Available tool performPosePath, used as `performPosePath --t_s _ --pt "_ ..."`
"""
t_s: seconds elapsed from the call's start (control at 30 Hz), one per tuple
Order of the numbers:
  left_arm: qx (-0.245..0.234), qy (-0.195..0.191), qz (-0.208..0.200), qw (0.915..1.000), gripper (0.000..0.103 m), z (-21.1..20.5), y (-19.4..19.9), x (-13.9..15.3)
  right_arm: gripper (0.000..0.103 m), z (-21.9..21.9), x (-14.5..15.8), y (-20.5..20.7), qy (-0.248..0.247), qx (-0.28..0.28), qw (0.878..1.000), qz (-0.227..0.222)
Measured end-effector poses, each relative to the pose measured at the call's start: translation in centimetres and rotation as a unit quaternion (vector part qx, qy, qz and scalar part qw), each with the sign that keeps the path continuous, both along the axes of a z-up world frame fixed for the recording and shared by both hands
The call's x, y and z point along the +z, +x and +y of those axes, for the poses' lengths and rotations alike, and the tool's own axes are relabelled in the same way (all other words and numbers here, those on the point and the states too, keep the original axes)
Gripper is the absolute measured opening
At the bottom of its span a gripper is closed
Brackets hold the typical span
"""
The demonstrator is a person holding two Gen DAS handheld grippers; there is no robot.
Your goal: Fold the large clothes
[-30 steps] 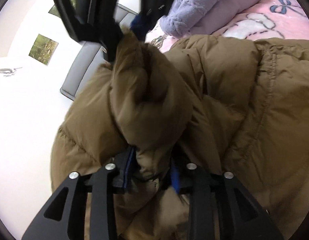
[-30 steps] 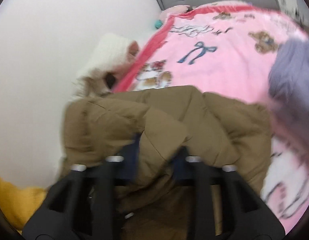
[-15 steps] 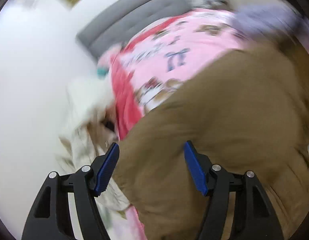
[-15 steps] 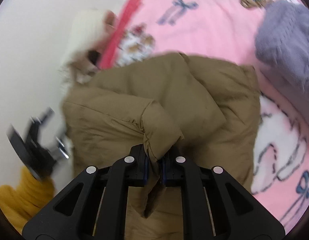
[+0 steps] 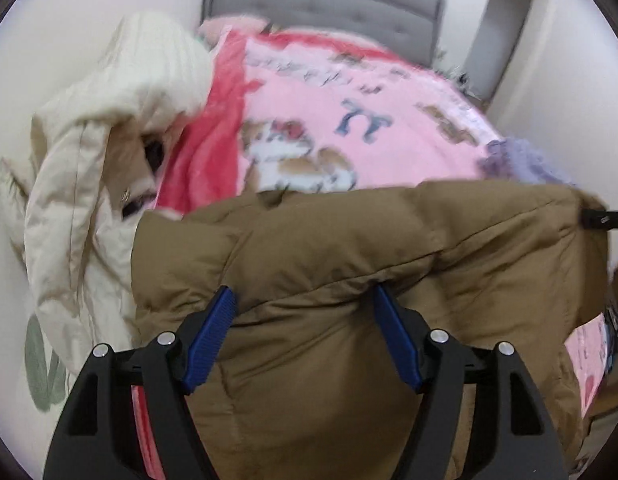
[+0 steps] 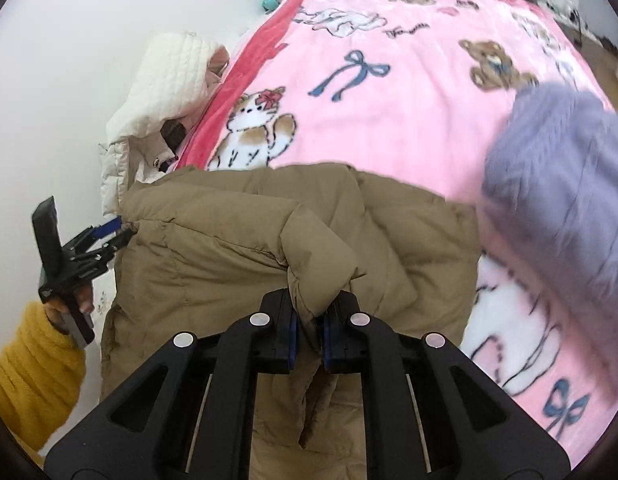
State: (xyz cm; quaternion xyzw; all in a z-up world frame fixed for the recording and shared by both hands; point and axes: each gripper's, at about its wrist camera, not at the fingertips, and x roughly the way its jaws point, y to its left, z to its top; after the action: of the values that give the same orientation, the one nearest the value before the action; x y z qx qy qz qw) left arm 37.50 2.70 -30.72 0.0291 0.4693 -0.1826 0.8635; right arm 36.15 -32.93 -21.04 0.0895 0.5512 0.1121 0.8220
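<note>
Brown jacket [image 6: 237,240] released by the opening left hand-held gripper [image 5: 305,304], right hand-held gripper [image 6: 308,320] still pinching it.

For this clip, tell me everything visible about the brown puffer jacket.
The brown puffer jacket is olive-brown, quilted in padded, matte panels. It lies bunched and partly folded at the near end of the pink blanket, beside a cream coat and a lilac fluffy garment. The right hand-held gripper pinches a raised fold of it. The left hand-held gripper is at its left edge with jaws opening, pads not pressing the fabric.
</note>
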Motion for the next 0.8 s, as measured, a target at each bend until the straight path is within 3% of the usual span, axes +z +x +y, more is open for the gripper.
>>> performPosePath --t_s 0.17,0.33,0.53,0.63,0.73,0.8 --pt "-0.003 -0.014 0.049 0.9987 0.073 0.1 2.2 -2.9 0.012 2.7 -6.9 2.2 -0.065 0.028 0.996 0.061" --pt "-0.003 0.011 0.068 0.9976 0.073 0.7 3.4 -4.7 0.012 5.1 -10.4 2.2 -0.050 0.032 0.995 0.080" --pt "0.006 0.018 0.070 0.9973 0.074 0.9 3.5 -5.9 0.012 5.0 -12.2 2.6 -0.022 0.025 0.996 0.082" --pt "0.009 0.031 0.039 0.9988 0.074 0.6 2.2 -5.0 0.019 4.6 -10.7 1.3 -0.042 0.026 0.998 0.041" --pt "0.011 0.052 -0.026 0.9983 0.074 0.5 -0.6 -2.8 0.052 4.7 -7.4 -1.8 -0.071 0.013 0.995 -0.067" --pt "0.006 0.048 -0.078 0.9958 0.074 0.2 -3.4 -1.0 0.058 5.3 -5.4 -4.5 -0.077 0.008 0.985 -0.152"
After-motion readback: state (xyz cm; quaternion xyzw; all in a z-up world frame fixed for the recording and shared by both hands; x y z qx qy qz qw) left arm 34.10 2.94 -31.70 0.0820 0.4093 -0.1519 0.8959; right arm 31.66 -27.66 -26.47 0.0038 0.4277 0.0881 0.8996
